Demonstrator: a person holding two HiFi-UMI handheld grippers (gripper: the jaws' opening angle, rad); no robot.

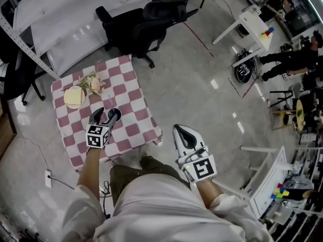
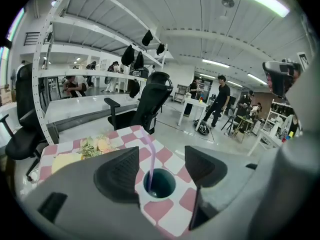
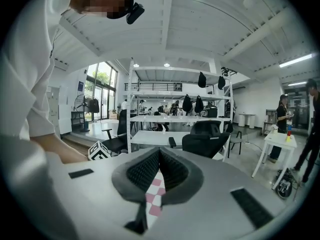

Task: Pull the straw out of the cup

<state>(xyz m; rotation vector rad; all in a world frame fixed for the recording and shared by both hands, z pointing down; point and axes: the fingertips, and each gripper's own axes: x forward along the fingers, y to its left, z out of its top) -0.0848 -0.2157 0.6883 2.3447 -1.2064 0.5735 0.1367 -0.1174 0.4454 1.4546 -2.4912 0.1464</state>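
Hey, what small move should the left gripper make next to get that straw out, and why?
Probably close the left gripper on the straw. Its jaws stand apart above the cup, and the pink straw rises between them, nearer one jaw and not yet gripped, so a grip seems to come before any pull.

We see a small worktop (image 1: 132, 84) under a pink-and-white checked cloth. A bunch of pale flowers (image 1: 94, 82) lies close to its far edge. Just beside them, toward the far left corner, a pale yellow slab (image 1: 73, 95) sits on a round plate (image 1: 75, 106). Beyond the far right corner stands a black office chair (image 1: 146, 24), with a long white table (image 1: 75, 14) behind it. Well apart, off to the right, people (image 1: 287, 59) stand near a white desk (image 1: 250, 21) on the glossy grey floor (image 1: 202, 84).
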